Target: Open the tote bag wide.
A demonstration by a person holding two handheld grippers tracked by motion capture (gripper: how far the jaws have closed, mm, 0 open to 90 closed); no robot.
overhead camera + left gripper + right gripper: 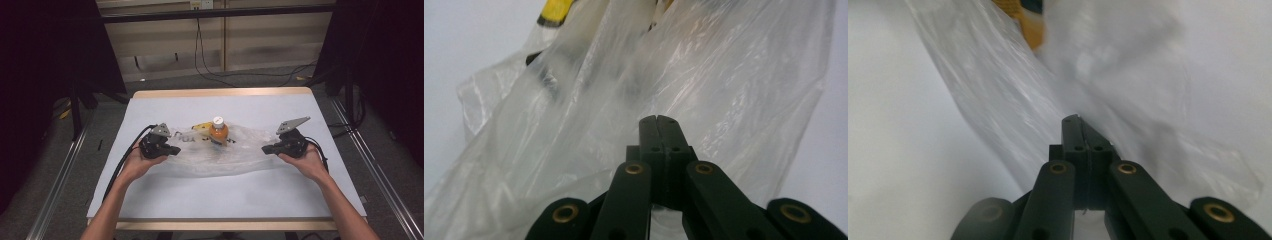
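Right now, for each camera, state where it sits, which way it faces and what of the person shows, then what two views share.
High view: above the person's side, facing forward and down on the table; both forearms, left claw, right claw.
Left gripper view: on the left claw, facing the clear plastic bag; jaws shut.
Right gripper view: on the right claw, facing the bag; jaws shut.
Shared: the bag and orange bottle inside.

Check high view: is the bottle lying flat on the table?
No: the bottle stands upright, white cap up, amid the clear bag.
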